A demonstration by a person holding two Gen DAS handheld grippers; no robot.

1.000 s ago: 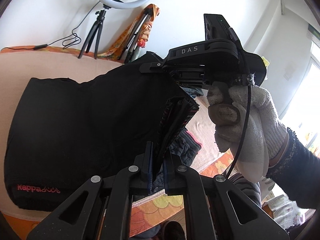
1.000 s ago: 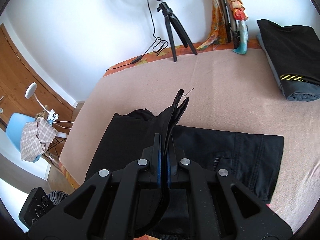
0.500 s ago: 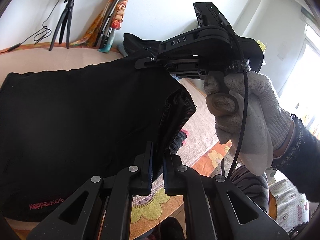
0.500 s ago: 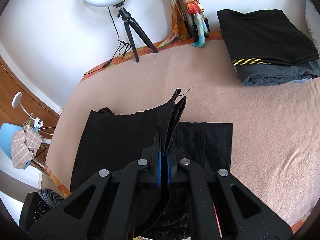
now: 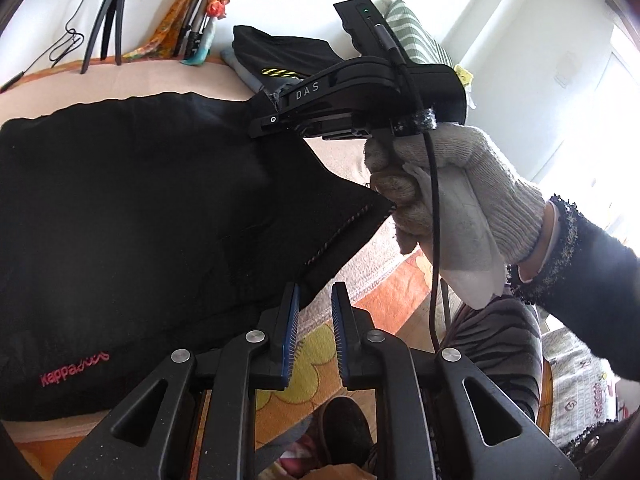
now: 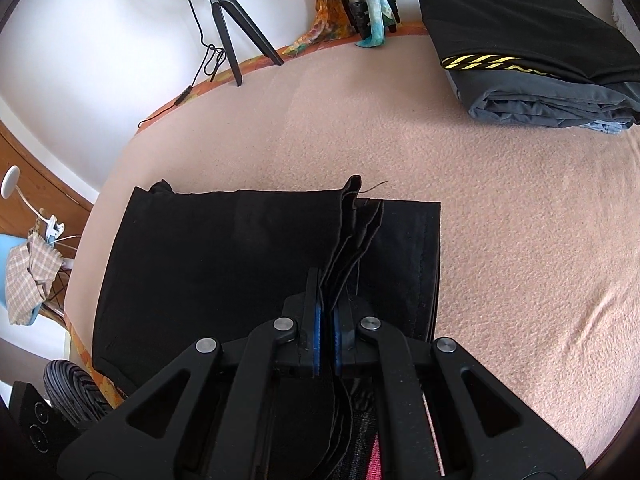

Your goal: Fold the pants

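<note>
Moved since prior frames: left gripper (image 5: 314, 312) let go of pants edge it had been pinching; jaws now parting, cloth corner just at left pad tip, nothing between pads. Right view: top layer had come down onto lower layer.
Pants: black fabric pants (image 6: 240, 264) lay folded on pinkish-beige fuzzy blanket (image 6: 520, 240), near its front-left edge; pink "kappa" lettering (image 5: 74, 376) showed on near fold in left view.
Right gripper: right gripper (image 6: 326, 336) pressed together on bunched black hem edges of pants, which stuck up past tips; blue pads (image 6: 317, 336) squeezed cloth.
Right hand: white knit-gloved hand (image 5: 452, 200) w/ dark sleeve gripped handle of right gripper unit, seen in left view above pants' right edge.
Left pads: blue-lined, clearly apart, patterned orange-yellow sheet (image 5: 320, 376) visible through gap.
Stack: folded dark garments w/ yellow-striped band (image 6: 520, 48) sat at far right of blanket, well apart from pants.
Tripod: black tripod (image 6: 228, 32) w/ white ring light stood at far edge by wall; colourful scarf-wrapped poles (image 6: 360, 4) beside it.
Left bkgd: checked cloth on blue chair (image 6: 28, 272), off blanket.
</note>
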